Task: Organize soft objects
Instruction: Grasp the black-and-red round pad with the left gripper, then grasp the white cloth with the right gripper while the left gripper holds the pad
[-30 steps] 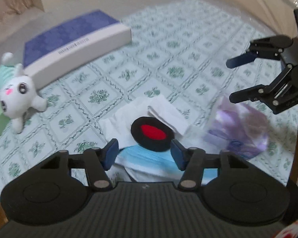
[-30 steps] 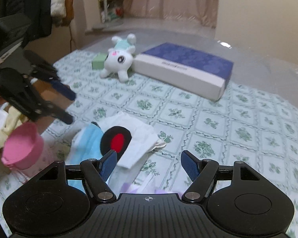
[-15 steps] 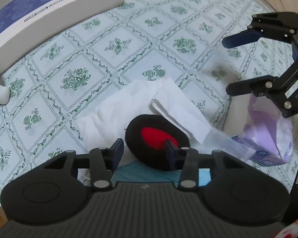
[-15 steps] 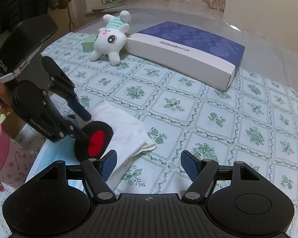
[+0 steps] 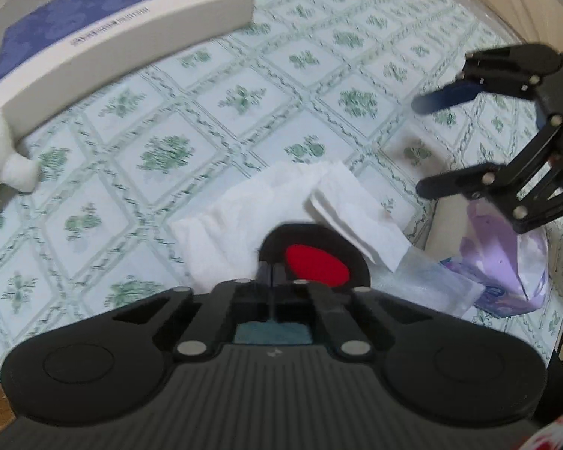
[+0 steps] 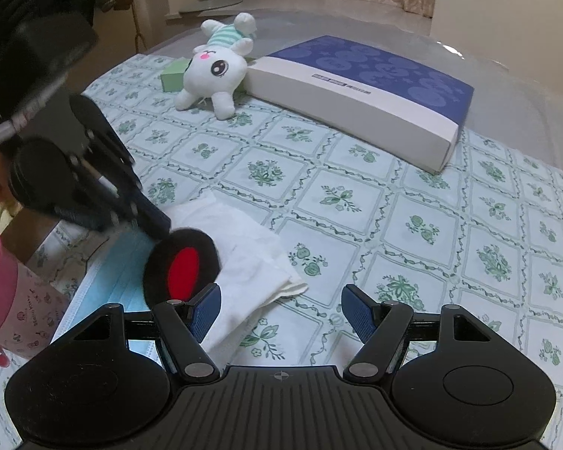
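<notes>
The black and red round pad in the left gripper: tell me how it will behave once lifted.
The black and red round pad looks fuzzy and thin, so probably light and grippy, not slippery. The left gripper pinches only its rim, and it stands tilted on edge without drooping, so it seems fairly stiff but may swing. The white tissue beneath looks loose and might drag along.

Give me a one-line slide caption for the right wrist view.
Left gripper pinches a round black plush pad with red centre above white tissues while the open right gripper waits nearby.
</notes>
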A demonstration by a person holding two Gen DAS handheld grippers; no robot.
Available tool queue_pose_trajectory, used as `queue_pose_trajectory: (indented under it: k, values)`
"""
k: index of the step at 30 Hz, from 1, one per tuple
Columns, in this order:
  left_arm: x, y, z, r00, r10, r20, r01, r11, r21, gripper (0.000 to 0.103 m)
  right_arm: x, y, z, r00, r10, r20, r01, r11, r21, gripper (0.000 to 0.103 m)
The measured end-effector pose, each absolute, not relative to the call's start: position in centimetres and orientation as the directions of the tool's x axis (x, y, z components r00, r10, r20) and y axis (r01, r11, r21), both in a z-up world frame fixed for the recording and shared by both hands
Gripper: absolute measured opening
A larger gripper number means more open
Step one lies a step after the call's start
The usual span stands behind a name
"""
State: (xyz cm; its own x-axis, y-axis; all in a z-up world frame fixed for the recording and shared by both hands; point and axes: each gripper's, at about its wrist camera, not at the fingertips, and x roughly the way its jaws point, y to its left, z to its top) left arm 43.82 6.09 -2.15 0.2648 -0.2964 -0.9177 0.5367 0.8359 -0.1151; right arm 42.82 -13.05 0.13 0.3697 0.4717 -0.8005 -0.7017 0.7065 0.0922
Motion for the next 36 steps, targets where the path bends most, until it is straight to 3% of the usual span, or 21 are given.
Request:
queue_pose_trajectory:
  k: [7, 11, 16, 20, 21, 24, 30, 36]
  values:
    - [44.4, 8.1, -1.3, 0.284, -0.334, -0.899, 0.502, 0.850, -0.157, 0.002, 43.2, -11.5, -0.3, 0.350, 0.465, -0.813, -0.719, 0.690, 0.084, 0.072]
    - [44.8, 6.9, -3.2, 0.246, -0.358, -0.900, 0.505, 0.841, -0.196, 0.022, 43.3, -11.2, -0.5, 0.347, 0.466, -0.814, -0.720, 0.689, 0.087, 0.072]
    - [45.1, 4.7, -5.6, 0.205, -0.337, -0.919, 0.536, 0.824, -0.182, 0.033, 43.5, -11.3, -0.8, 0.344, 0.461, -0.818, -0.718, 0.691, 0.088, 0.072]
    - [45.1, 4.4, -6.1, 0.202, -0.323, -0.924, 0.542, 0.823, -0.170, 0.031, 43.8, -11.6, -1.3, 0.340, 0.453, -0.824, -0.711, 0.697, 0.091, 0.072]
    - [45.1, 4.6, -5.9, 0.206, -0.322, -0.924, 0.539, 0.826, -0.168, 0.020, 43.8, -11.6, -1.4, 0.338, 0.451, -0.826, -0.711, 0.697, 0.090, 0.072]
    - [45.0, 5.5, -4.8, 0.223, -0.344, -0.912, 0.537, 0.824, -0.180, 0.011, 43.8, -11.6, -1.4, 0.334, 0.452, -0.827, -0.713, 0.695, 0.092, 0.072]
    - [44.8, 8.8, -1.5, 0.297, -0.363, -0.883, 0.508, 0.843, -0.176, 0.008, 43.6, -11.2, -0.9, 0.335, 0.461, -0.822, -0.722, 0.686, 0.091, 0.072]
    - [45.1, 12.9, -0.1, 0.365, -0.303, -0.880, 0.441, 0.889, -0.123, 0.007, 44.0, -9.9, -1.5, 0.291, 0.452, -0.843, -0.750, 0.655, 0.093, 0.072]
